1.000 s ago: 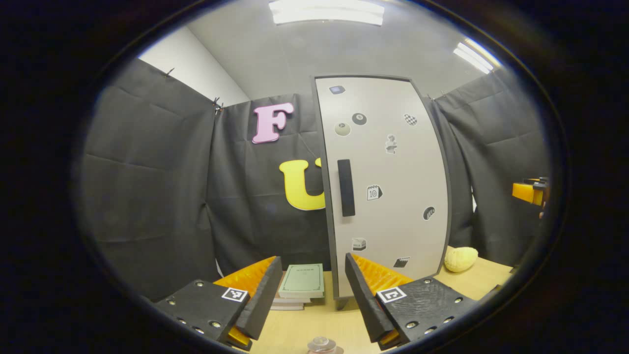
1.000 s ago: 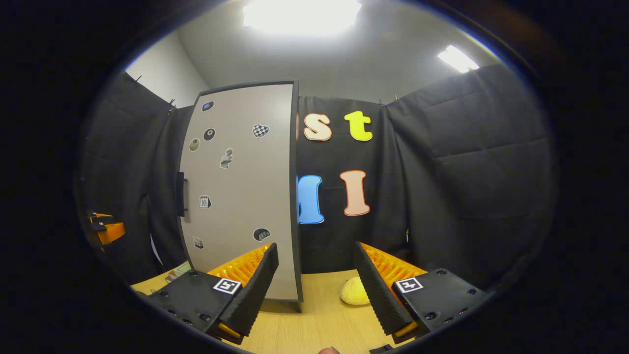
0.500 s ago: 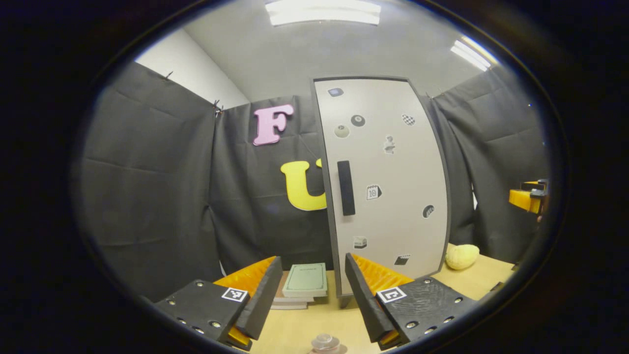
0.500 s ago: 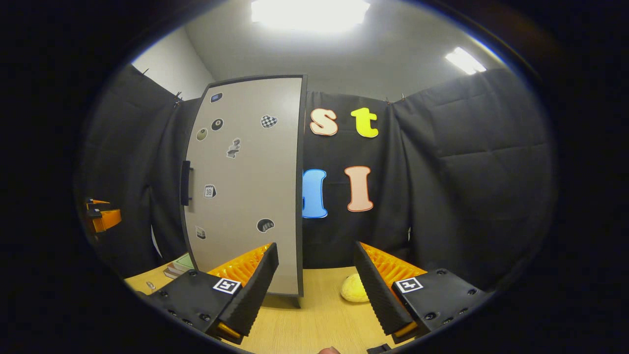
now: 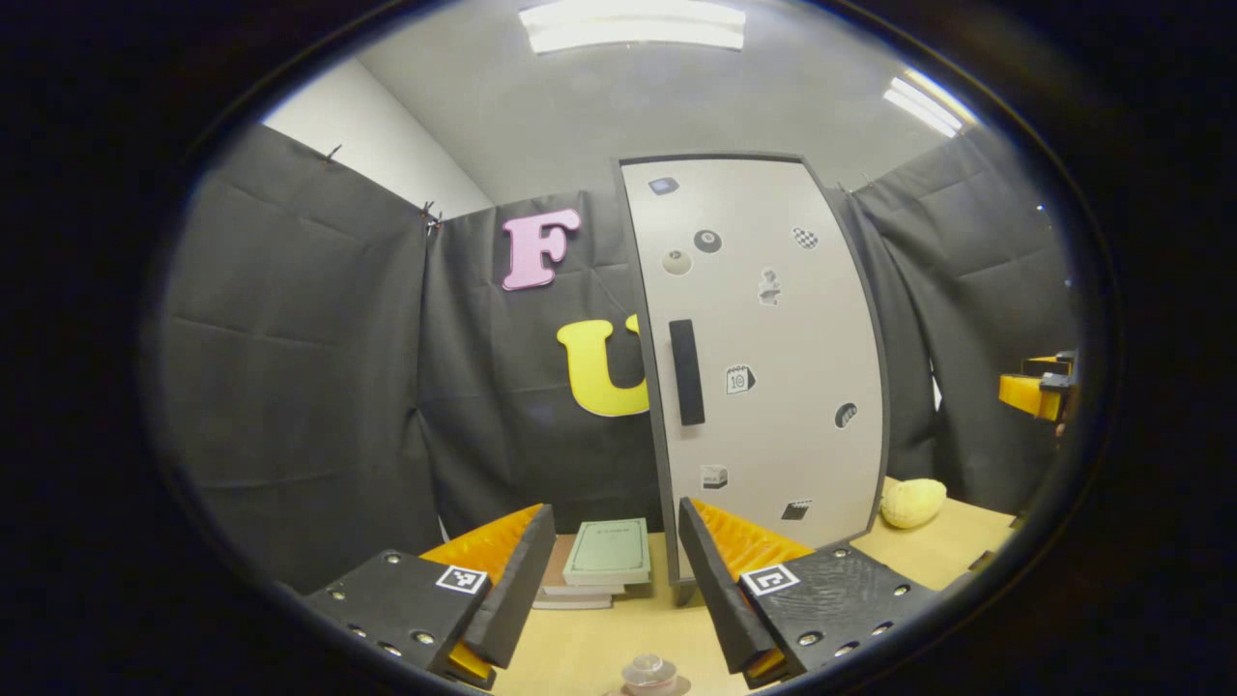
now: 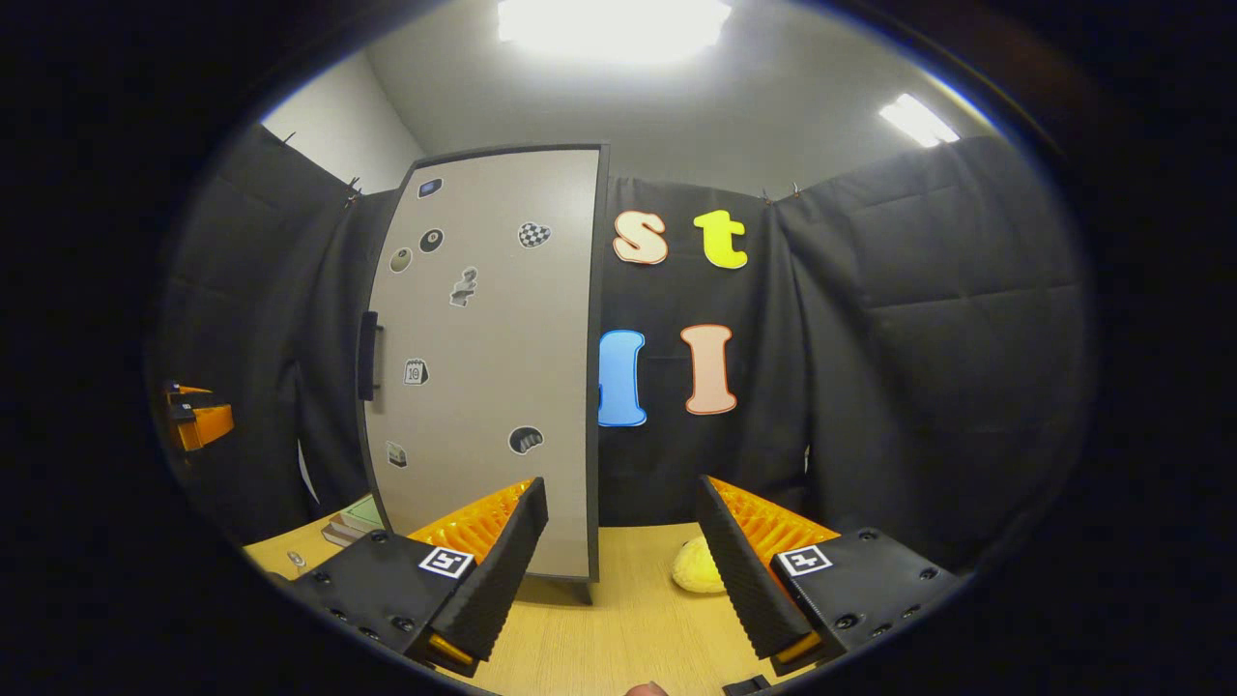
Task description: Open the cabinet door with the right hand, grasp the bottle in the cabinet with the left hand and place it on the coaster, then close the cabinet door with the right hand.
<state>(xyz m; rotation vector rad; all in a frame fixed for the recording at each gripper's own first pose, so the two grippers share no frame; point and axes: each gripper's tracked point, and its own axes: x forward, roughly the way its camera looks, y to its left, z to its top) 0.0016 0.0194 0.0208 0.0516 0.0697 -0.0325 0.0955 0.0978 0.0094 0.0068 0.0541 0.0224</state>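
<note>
**Q:** What had changed in the last second, and what did it mean for the task?

**A:** Very little. In the right gripper view the cabinet door (image 6: 483, 358) had drifted from left of centre toward the middle, so I had swung my right gripper (image 6: 623, 551) slightly toward it. In the left gripper view the door (image 5: 763, 358) had held its place almost exactly. It was shut in both views. I judged the task to be at its first step, the approach to the door handle (image 5: 685, 372), with nothing yet opened.

**Q:** State of the tongs?

**A:** My right gripper was spread wide, holding nothing and touching nothing; the table (image 6: 618, 628) showed between its fingers. The handle (image 6: 367, 355) lay well apart from it, on the door's far-left edge. My left gripper (image 5: 609, 580) was likewise spread wide and empty, hanging above the table (image 5: 599, 648).

**Q:** Where were the task's things?

**A:** The bottle was behind the shut door, so I could not report its position. A small clear glass piece (image 5: 649, 672) sat on the near table edge below my left gripper; I could not tell whether it was the coaster. A stack of books (image 5: 599, 565) lay left of the cabinet, a yellow plush object (image 5: 911, 503) to its right.
</note>
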